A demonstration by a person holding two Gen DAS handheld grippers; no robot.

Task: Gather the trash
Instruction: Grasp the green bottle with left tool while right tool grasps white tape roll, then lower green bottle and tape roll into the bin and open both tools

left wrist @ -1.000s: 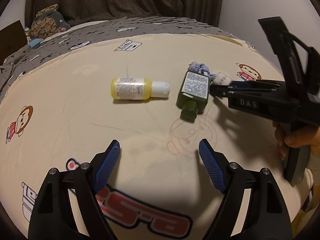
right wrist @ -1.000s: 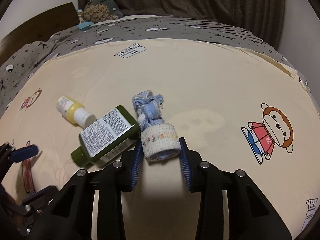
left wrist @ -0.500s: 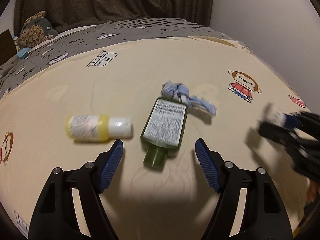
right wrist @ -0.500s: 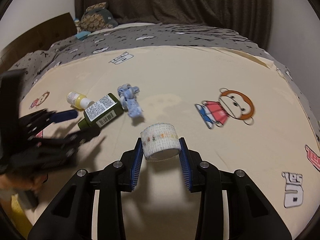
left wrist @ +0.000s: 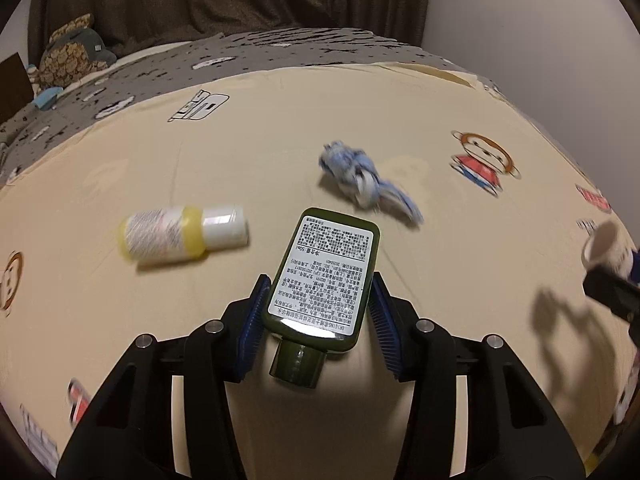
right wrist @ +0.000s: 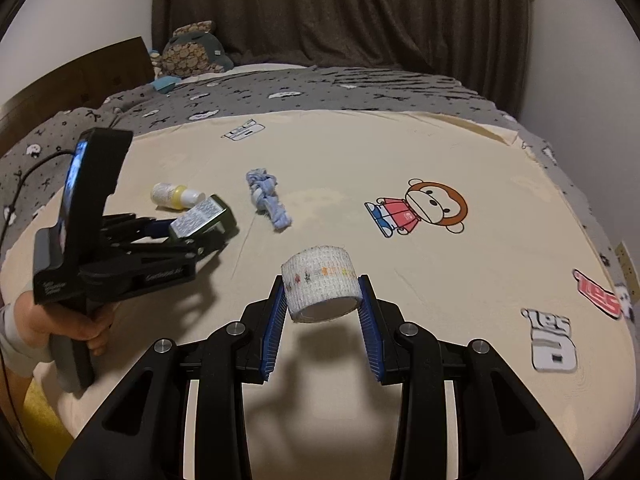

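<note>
My left gripper point(left wrist: 318, 328) is shut on a dark green bottle point(left wrist: 326, 276) with a white label, cap toward me; it also shows in the right wrist view point(right wrist: 202, 216). A small yellow bottle point(left wrist: 180, 234) with a white cap lies to its left on the cream bedsheet point(left wrist: 260, 152). A crumpled blue cloth point(left wrist: 360, 180) lies beyond it. My right gripper point(right wrist: 322, 312) is shut on a white bandage roll point(right wrist: 320, 290) and holds it above the sheet. The roll shows at the left view's right edge point(left wrist: 604, 246).
A grey patterned blanket point(right wrist: 320, 88) covers the far half of the bed. A stuffed toy point(right wrist: 192, 54) sits at the headboard. A dark curtain point(right wrist: 340, 12) hangs behind. A white wall point(left wrist: 540, 40) runs along the right side.
My left gripper moved forward and closed on the green bottle. My right gripper lifted the bandage roll up and back, away from the bottle and cloth.
</note>
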